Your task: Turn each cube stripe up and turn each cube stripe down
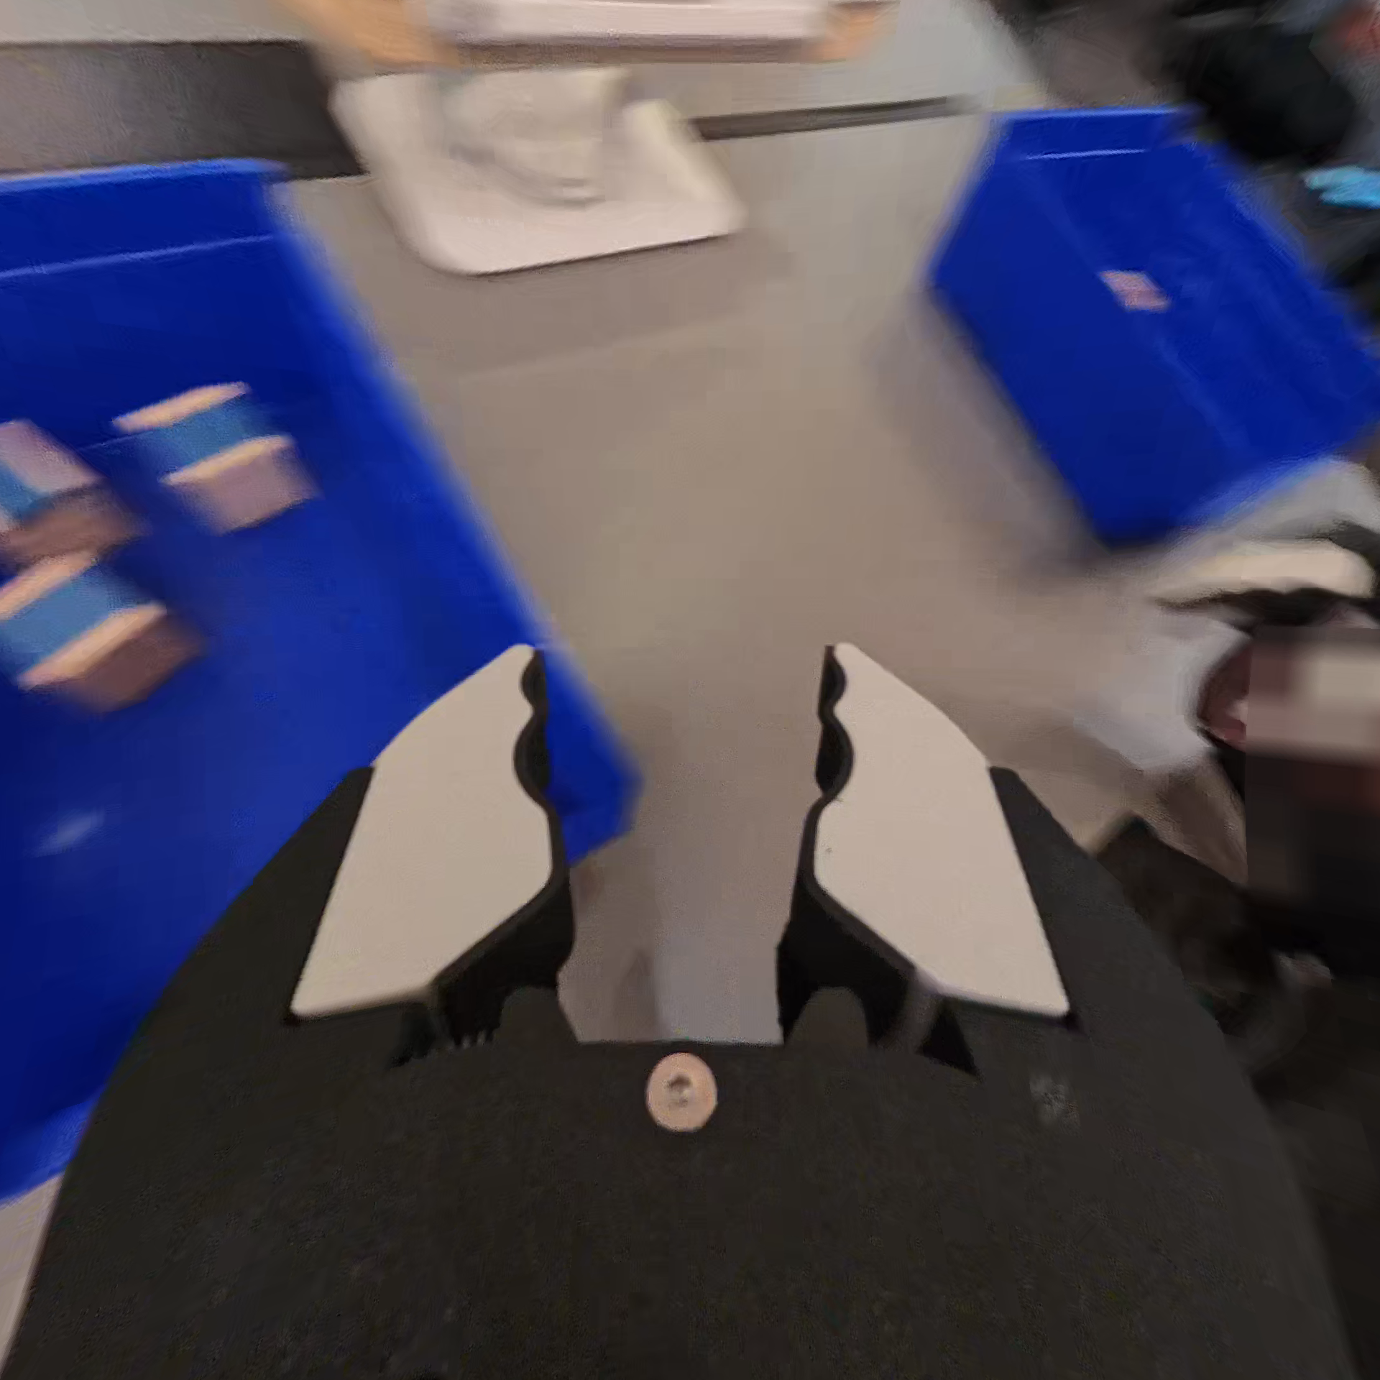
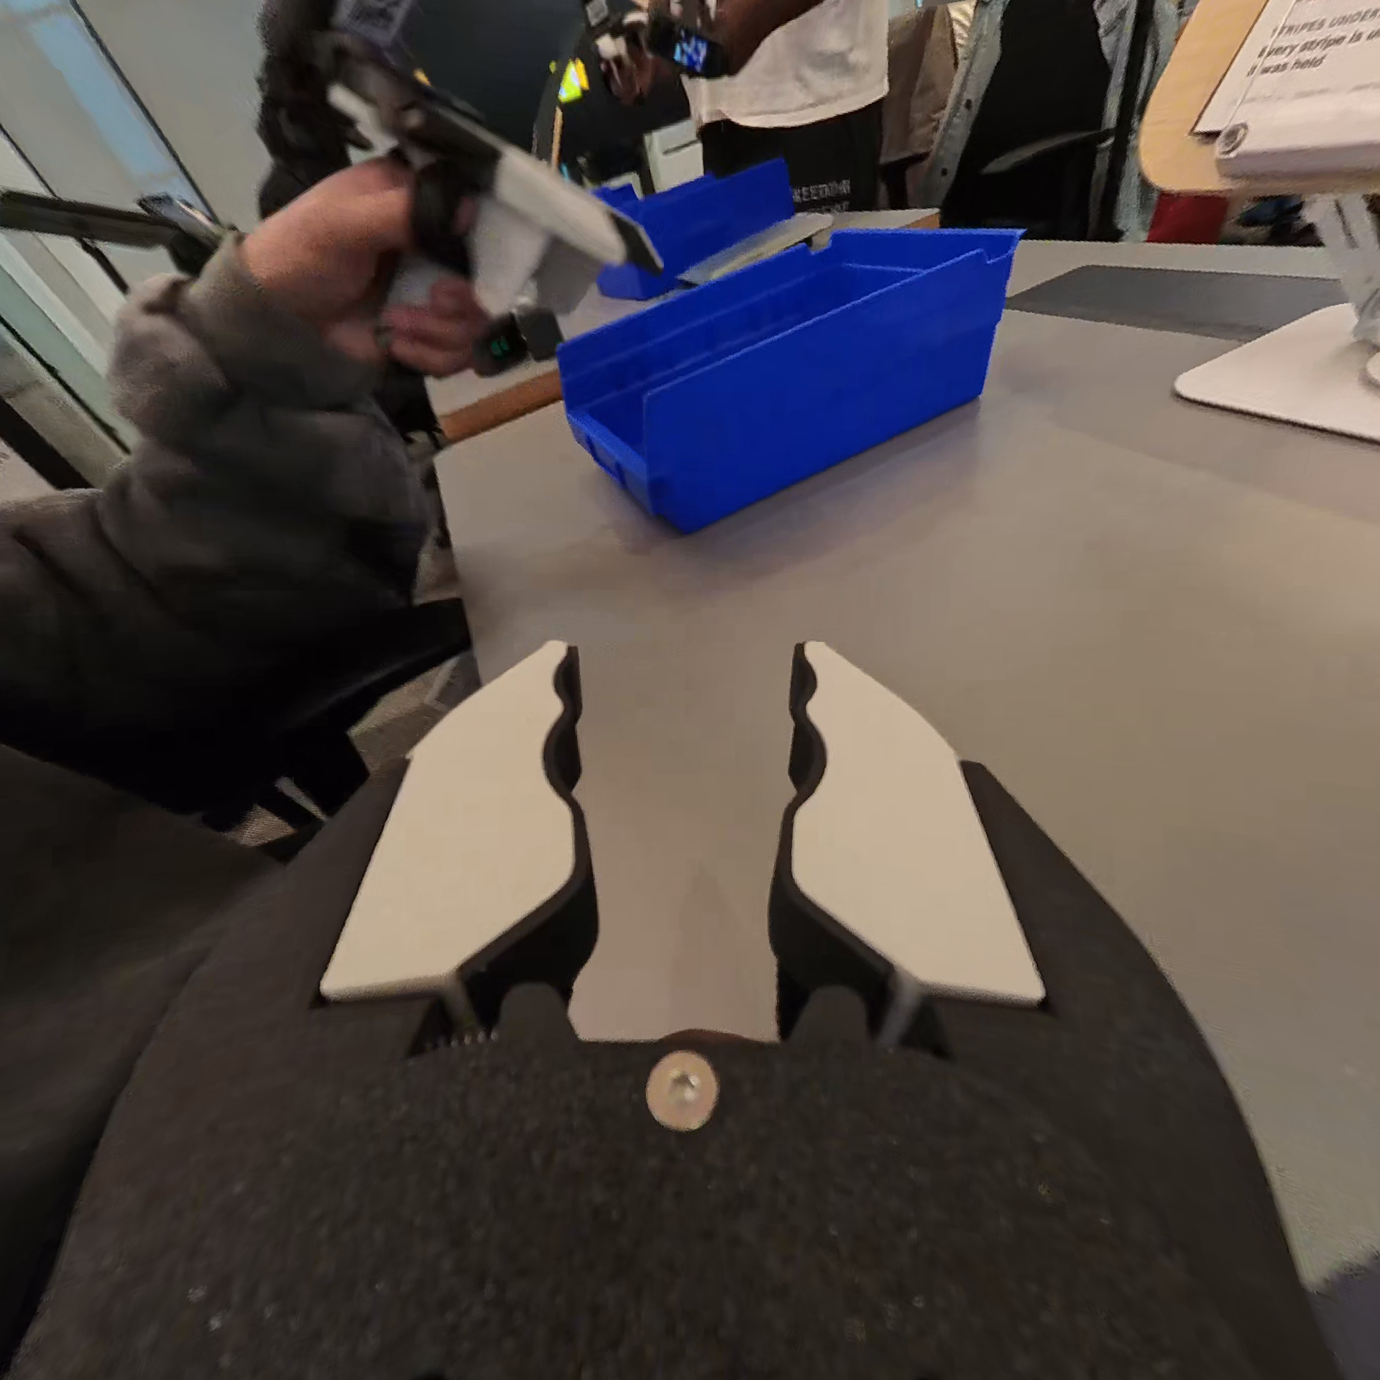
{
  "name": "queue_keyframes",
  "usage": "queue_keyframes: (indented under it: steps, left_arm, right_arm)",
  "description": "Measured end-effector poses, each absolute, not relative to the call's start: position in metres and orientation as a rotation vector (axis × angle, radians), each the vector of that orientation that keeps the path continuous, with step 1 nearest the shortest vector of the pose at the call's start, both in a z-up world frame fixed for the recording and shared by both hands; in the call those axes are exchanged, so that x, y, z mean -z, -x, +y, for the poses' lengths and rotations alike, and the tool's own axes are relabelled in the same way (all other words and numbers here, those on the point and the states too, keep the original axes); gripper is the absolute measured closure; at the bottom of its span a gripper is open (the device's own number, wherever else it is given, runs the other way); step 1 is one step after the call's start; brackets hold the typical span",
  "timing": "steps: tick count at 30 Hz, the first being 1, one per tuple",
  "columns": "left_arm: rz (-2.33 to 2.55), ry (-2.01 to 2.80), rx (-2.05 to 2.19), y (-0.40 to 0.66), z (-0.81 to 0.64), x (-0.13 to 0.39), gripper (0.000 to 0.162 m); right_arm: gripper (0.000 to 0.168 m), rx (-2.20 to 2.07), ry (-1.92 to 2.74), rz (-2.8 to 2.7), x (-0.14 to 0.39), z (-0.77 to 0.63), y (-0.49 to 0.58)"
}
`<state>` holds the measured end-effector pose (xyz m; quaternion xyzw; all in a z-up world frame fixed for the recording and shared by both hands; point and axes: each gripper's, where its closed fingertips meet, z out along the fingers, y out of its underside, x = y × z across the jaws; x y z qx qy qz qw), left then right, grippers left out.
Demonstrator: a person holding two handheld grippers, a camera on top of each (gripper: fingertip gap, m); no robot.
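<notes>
Left gripper (image 1: 681, 657): jaws spread, nothing between them; it hangs over bare grey tabletop (image 1: 694, 485), just right of the near blue bin. The whole view is motion-blurred.
Right gripper (image 2: 683, 653): jaws spread and empty, over the table near its front edge.
Blue bins, left wrist view: two. One at the left (image 1: 314, 672) holds the cubes; the other at the upper right (image 1: 1165, 336) carries a small sticker on its wall.
Cubes: about four can be made out in the left bin, though blur makes the count unsure. Clearest are one toward the back (image 1: 216, 455) and one nearer (image 1: 89, 635).
Cube stripes: each clear cube shows a blue band between pale edges, running up to the right; which face is uppermost cannot be told.
Right wrist view: a blue bin (image 2: 784, 388) with its long axis running away to the right, and a second blue bin (image 2: 694, 216) behind it on another table.
Stand: one white base (image 1: 538, 172) at the table's far side.
Person's hand (image 2: 336, 261): grips the other gripper's handle, in a grey sleeve.
</notes>
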<state>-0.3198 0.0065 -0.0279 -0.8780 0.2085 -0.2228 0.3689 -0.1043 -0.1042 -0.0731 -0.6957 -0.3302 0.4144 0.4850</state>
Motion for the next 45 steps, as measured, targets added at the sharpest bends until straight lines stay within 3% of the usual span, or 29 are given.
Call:
queue_keyframes:
  steps: [1, 14, 19, 23, 27, 34, 40, 45]
  left_arm:
    - [0.468, 2.317, 0.464, 0.346, 0.029, 0.029, 0.087]
    - [-0.221, 2.918, 0.113, 0.468, 0.160, 0.157, 0.091]
    - [-0.255, 2.998, 0.059, 0.473, 0.163, 0.179, 0.116]
    - [-0.132, 2.969, 0.041, 0.473, 0.164, 0.165, 0.117]
    - [-0.010, 2.797, 0.260, 0.453, 0.158, 0.120, 0.117]
    - [0.242, 2.235, 1.232, 0.335, 0.094, 0.029, 0.117]
    - [0.497, 1.782, 1.922, 0.204, 0.018, -0.018, 0.117]
    - [0.481, 1.720, 2.108, 0.142, -0.004, -0.007, 0.117]
  right_arm:
    - [0.114, -1.047, 1.701, -0.797, 0.074, -0.106, 0.105]
    - [0.112, -0.863, 1.775, -1.006, 0.106, -0.119, 0.119]
    - [0.112, -0.859, 1.772, -1.017, 0.106, -0.120, 0.118]
    - [0.113, -0.850, 1.788, -0.996, 0.109, -0.113, 0.111]
    - [0.113, -0.881, 1.814, -0.935, 0.112, -0.103, 0.102]
    - [0.113, -0.984, 1.874, -0.783, 0.116, -0.083, 0.096]
    - [0.108, -1.671, 1.845, -0.445, 0.068, -0.071, 0.124]
    - [0.102, -2.081, 1.690, -0.245, 0.016, -0.051, 0.146]
